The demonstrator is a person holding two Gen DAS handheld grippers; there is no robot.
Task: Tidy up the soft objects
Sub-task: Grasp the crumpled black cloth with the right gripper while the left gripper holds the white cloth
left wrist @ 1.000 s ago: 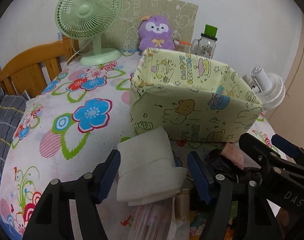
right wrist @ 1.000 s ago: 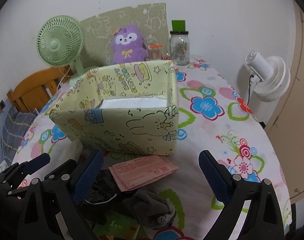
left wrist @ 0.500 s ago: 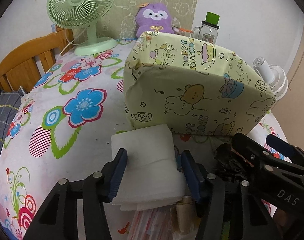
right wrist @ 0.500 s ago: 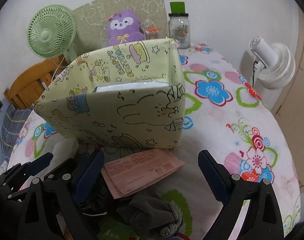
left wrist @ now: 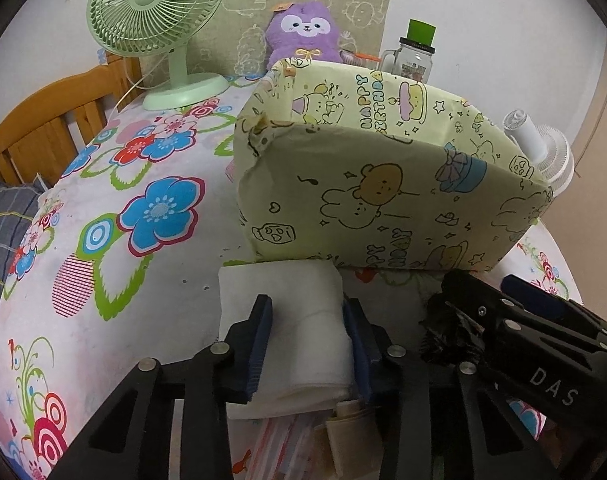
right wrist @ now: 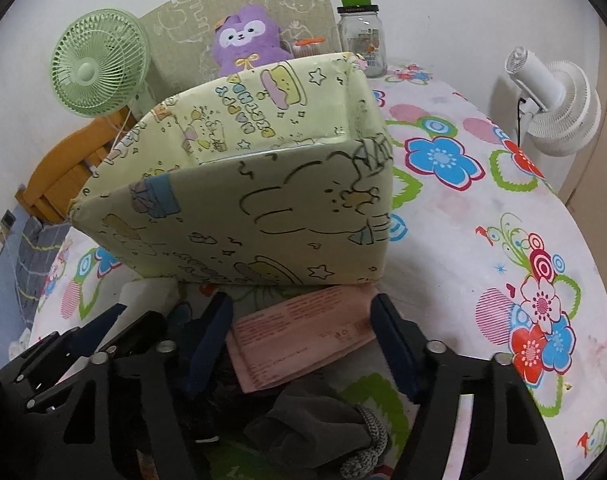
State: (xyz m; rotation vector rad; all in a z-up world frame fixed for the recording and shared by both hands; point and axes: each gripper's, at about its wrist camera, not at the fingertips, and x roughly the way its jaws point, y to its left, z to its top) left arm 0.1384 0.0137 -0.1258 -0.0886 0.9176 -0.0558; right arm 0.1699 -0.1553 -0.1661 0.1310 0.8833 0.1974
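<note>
A folded white cloth (left wrist: pixel 287 312) lies on the flowered table in front of a yellow cartoon-print box (left wrist: pixel 383 184). My left gripper (left wrist: pixel 309 344) is shut on the white cloth, its pads pressing both sides. In the right wrist view the same box (right wrist: pixel 263 208) stands ahead, with something white inside. My right gripper (right wrist: pixel 301 340) is open around a pink packet (right wrist: pixel 303 336) that lies against the box; its pads stand apart from it. A dark grey knit item (right wrist: pixel 315 432) lies below the packet.
A green fan (left wrist: pixel 159 28), a purple plush (left wrist: pixel 303 36) and a green-lidded jar (left wrist: pixel 417 56) stand at the table's far edge. A white fan (right wrist: pixel 555 100) is at the right. A wooden chair (left wrist: pixel 43 132) stands left. Black items (left wrist: pixel 447 332) and packets (left wrist: pixel 287 444) lie near me.
Both grippers moved forward toward the box. My left gripper closed its fingers onto the white cloth. My right gripper narrowed around the pink packet.
</note>
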